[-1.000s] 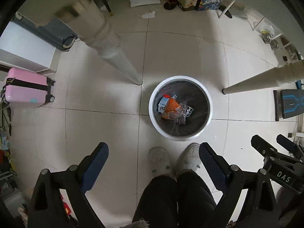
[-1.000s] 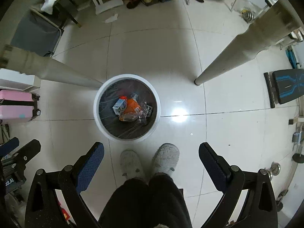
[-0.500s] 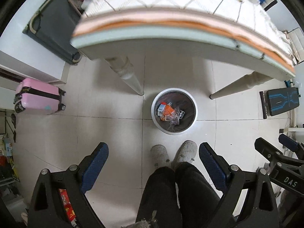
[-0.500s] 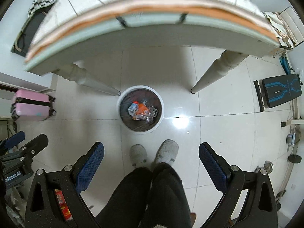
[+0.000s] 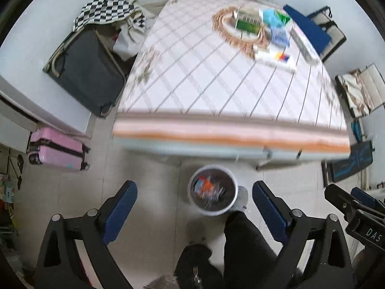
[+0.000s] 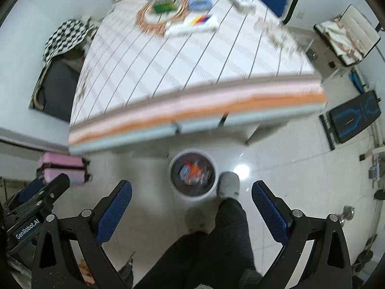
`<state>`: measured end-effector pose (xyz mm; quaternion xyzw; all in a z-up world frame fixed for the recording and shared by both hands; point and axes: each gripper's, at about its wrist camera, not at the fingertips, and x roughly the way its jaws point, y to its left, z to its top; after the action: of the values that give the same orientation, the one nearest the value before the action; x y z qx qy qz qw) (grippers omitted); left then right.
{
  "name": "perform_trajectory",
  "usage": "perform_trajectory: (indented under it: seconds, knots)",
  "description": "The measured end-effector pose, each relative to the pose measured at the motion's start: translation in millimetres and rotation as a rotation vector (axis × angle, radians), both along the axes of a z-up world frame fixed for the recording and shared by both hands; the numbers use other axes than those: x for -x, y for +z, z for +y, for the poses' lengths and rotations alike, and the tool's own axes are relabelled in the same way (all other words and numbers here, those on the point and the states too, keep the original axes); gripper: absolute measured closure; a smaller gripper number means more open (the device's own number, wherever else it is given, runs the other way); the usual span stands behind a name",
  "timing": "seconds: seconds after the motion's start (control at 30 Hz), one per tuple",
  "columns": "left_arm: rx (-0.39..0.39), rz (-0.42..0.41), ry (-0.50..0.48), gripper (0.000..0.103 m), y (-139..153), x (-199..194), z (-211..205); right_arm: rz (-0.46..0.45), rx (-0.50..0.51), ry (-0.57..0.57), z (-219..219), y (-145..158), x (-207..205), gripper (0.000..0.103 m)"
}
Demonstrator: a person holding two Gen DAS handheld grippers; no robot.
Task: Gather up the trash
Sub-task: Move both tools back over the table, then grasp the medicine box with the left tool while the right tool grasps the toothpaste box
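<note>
A white round trash bin (image 5: 192, 200) with a dark liner stands on the floor below the table's front edge; it also shows in the right wrist view (image 6: 173, 185). Orange and blue wrappers (image 5: 204, 186) lie inside it. My left gripper (image 5: 194, 207) is open and empty, high above the floor. My right gripper (image 6: 191, 204) is open and empty too. The table (image 5: 216, 91) has a checked cloth. At its far end lie a green box (image 5: 247, 25), blue packets (image 5: 279, 35) and a white box (image 5: 274, 57) near a woven mat (image 5: 226, 26).
The person's legs (image 5: 240, 238) and grey slippers (image 6: 228, 184) are by the bin. A pink suitcase (image 5: 56, 153) and a dark suitcase (image 5: 89, 72) stand left. Chairs (image 6: 346, 38) and a black bench (image 6: 353, 118) are right.
Both grippers rose from low over the bin to well above the table. The tabletop and its items came into view. The bin looks smaller and farther.
</note>
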<state>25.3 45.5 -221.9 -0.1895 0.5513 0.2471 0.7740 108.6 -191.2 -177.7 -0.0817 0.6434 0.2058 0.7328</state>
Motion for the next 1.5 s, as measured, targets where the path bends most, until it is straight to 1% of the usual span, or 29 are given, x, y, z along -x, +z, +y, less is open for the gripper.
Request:
perform_trajectory:
  seconds: [0.07, 0.13, 0.23, 0.27, 0.33, 0.37, 0.43, 0.47, 0.53, 0.63, 0.73, 0.8, 0.87, 0.9, 0.97, 1.0, 1.03, 1.07, 1.1, 1.13, 1.17, 1.2, 1.27, 1.3, 1.37, 1.4, 1.43, 1.47, 1.5]
  knots:
    - [0.000, -0.015, 0.005, 0.000, 5.1, -28.0, 5.7, -0.013, 0.001, -0.010, 5.6, 6.5, -33.8, 0.002]
    - [0.012, -0.006, 0.027, 0.000, 4.8, -58.9, 13.4, -0.030, 0.016, -0.019, 8.3, 12.0, -72.3, 0.002]
    - [0.063, 0.023, 0.079, 0.000, -4.8, -113.0, 25.3, -0.049, 0.048, -0.024, 9.7, 10.5, -139.8, 0.002]
    - [0.100, 0.033, 0.112, 0.000, -12.6, -137.3, 32.0, -0.053, 0.055, -0.024, 10.4, 7.7, -156.9, 0.002]
    - [0.151, 0.047, 0.160, 0.000, -22.8, -169.9, 38.4, -0.058, 0.089, -0.023, 15.5, -2.5, -217.1, 0.002]
    - [0.172, 0.058, 0.184, 0.000, -29.3, -190.4, 42.0, -0.055, 0.096, -0.024, 19.2, -8.1, -235.2, 0.002]
    - [0.204, 0.108, 0.219, 0.000, -44.4, -232.1, 48.5, -0.049, 0.117, -0.021, 32.0, -24.7, -295.4, 0.002]
    - [0.210, 0.129, 0.233, 0.000, -49.7, -248.2, 50.3, -0.050, 0.127, -0.020, 37.6, -31.8, -314.1, 0.002]
    - [0.242, 0.158, 0.270, 0.000, -61.2, -280.9, 55.3, -0.033, 0.151, -0.019, 53.0, -51.1, -369.8, 0.002]
    - [0.305, 0.187, 0.341, 0.000, -78.4, -318.6, 64.1, -0.015, 0.159, -0.008, 70.8, -74.6, -423.9, 0.002]
    - [0.394, 0.206, 0.446, 0.001, -96.0, -338.1, 72.3, -0.013, 0.165, 0.024, 95.0, -97.2, -474.5, 0.003]
    - [0.485, 0.210, 0.524, 0.001, -111.0, -343.7, 76.7, 0.000, 0.162, 0.032, 105.0, -109.0, -494.1, 0.011]
    - [0.586, 0.220, 0.612, 0.001, -128.1, -344.4, 80.4, 0.020, 0.141, 0.031, 114.3, -119.8, -509.7, 0.013]
    - [0.636, 0.208, 0.662, 0.001, -135.5, -342.7, 82.3, 0.025, 0.136, 0.030, 118.2, -124.1, -515.3, 0.014]
    - [0.702, 0.181, 0.762, 0.001, -146.1, -337.8, 86.3, 0.035, 0.122, 0.034, 124.7, -131.9, -523.9, 0.016]
    - [0.729, 0.161, 0.809, 0.001, -149.7, -334.8, 88.1, 0.039, 0.119, 0.038, 128.4, -135.6, -526.4, 0.021]
    - [0.741, 0.158, 0.854, 0.006, -152.1, -331.7, 89.6, 0.045, 0.116, 0.044, 131.7, -139.0, -527.6, 0.025]
    - [0.740, 0.158, 0.898, 0.008, -153.3, -327.1, 90.9, 0.049, 0.117, 0.050, 133.0, -141.6, -528.4, 0.038]
    - [0.737, 0.155, 0.918, 0.008, -153.0, -324.0, 91.3, 0.050, 0.127, 0.057, 134.5, -145.2, -527.8, 0.050]
    - [0.730, 0.160, 0.927, 0.011, -152.3, -320.9, 91.2, 0.050, 0.130, 0.059, 134.2, -146.6, -526.2, 0.053]
    - [0.713, 0.176, 0.906, 0.016, -150.8, -319.5, 89.9, 0.043, 0.123, 0.063, 133.2, -146.5, -525.0, 0.054]
    - [0.699, 0.189, 0.869, 0.018, -149.7, -319.6, 88.5, 0.044, 0.129, 0.068, 131.7, -146.5, -523.0, 0.054]
    - [0.633, 0.225, 0.719, 0.027, -145.6, -325.4, 83.5, 0.065, 0.130, 0.073, 124.8, -146.9, -516.4, 0.054]
    - [0.592, 0.239, 0.648, 0.028, -142.5, -327.3, 81.5, 0.076, 0.132, 0.077, 117.6, -146.0, -510.9, 0.054]
    - [0.452, 0.296, 0.465, 0.028, -134.3, -326.8, 76.3, 0.097, 0.139, 0.088, 102.4, -145.8, -494.9, 0.054]
    - [0.410, 0.308, 0.418, 0.028, -131.8, -323.8, 74.9, 0.106, 0.137, 0.091, 96.1, -145.9, -487.5, 0.054]
    - [0.384, 0.323, 0.370, 0.028, -130.7, -319.5, 74.5, 0.114, 0.142, 0.098, 88.0, -145.9, -477.2, 0.054]
    - [0.387, 0.332, 0.350, 0.028, -130.7, -312.5, 76.6, 0.120, 0.144, 0.100, 80.9, -144.9, -469.4, 0.054]
    - [0.419, 0.308, 0.373, 0.029, -129.7, -301.7, 81.6, 0.136, 0.142, 0.101, 72.3, -145.0, -459.3, 0.054]
